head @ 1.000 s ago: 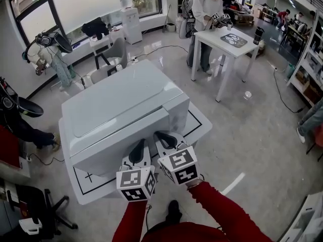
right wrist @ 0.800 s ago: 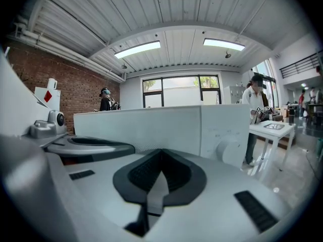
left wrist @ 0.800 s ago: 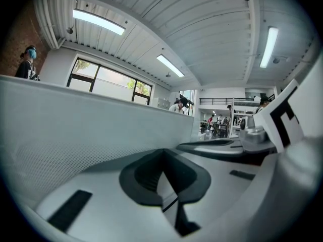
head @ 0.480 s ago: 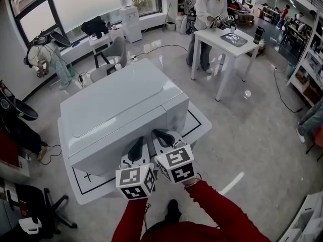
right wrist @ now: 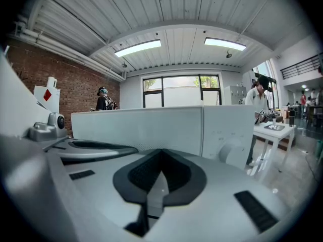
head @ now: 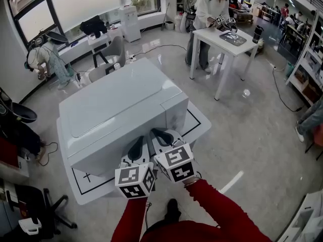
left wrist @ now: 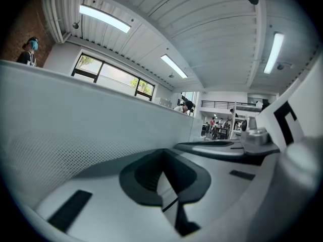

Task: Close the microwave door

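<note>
A white microwave [head: 116, 105] stands on a low white table [head: 199, 117] with black lines. Its front faces me, and the door [right wrist: 146, 127] lies flush with the control panel, beside a round knob [right wrist: 229, 153]. Both grippers sit side by side just in front of the door. In the head view my left gripper [head: 137, 147] points at the door's lower front, and my right gripper [head: 160, 135] is level with it on the right. In the gripper views the left gripper [left wrist: 162, 153] and right gripper [right wrist: 160, 153] have their jaws closed together, with nothing between them. The door [left wrist: 75, 115] fills the left of the left gripper view.
A person [head: 204, 9] stands at a tall white table [head: 222, 39] at the back right. A grey chair [head: 113, 54] stands behind the microwave and a black office chair [head: 35, 210] at the lower left. Shelving [head: 310, 59] lines the right wall.
</note>
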Motion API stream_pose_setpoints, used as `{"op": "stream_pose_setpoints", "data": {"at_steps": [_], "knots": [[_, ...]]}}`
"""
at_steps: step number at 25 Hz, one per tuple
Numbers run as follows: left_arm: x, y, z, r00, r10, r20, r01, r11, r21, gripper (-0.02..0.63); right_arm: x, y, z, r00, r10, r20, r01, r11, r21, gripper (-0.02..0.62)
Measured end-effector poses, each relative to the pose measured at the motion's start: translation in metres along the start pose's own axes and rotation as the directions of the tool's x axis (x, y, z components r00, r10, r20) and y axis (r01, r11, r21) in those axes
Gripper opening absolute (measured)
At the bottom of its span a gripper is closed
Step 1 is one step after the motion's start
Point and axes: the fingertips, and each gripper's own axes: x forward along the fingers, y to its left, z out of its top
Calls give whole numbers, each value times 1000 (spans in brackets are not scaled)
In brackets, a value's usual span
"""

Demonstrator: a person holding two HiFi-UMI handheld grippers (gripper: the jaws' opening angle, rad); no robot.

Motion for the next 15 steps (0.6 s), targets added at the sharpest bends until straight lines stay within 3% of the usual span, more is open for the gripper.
{"op": "stream_pose_setpoints", "data": {"at_steps": [7,15], "knots": [[-5,-4,-6,999,-45,11,46,999,-18,8,-11,-5,-2,999,27,19,-27,999,26,14],[-33,-41,-1,976,-206,68,200,976,80,9,-67,-13,-4,993,83,79,-90,991,94,14]]}}
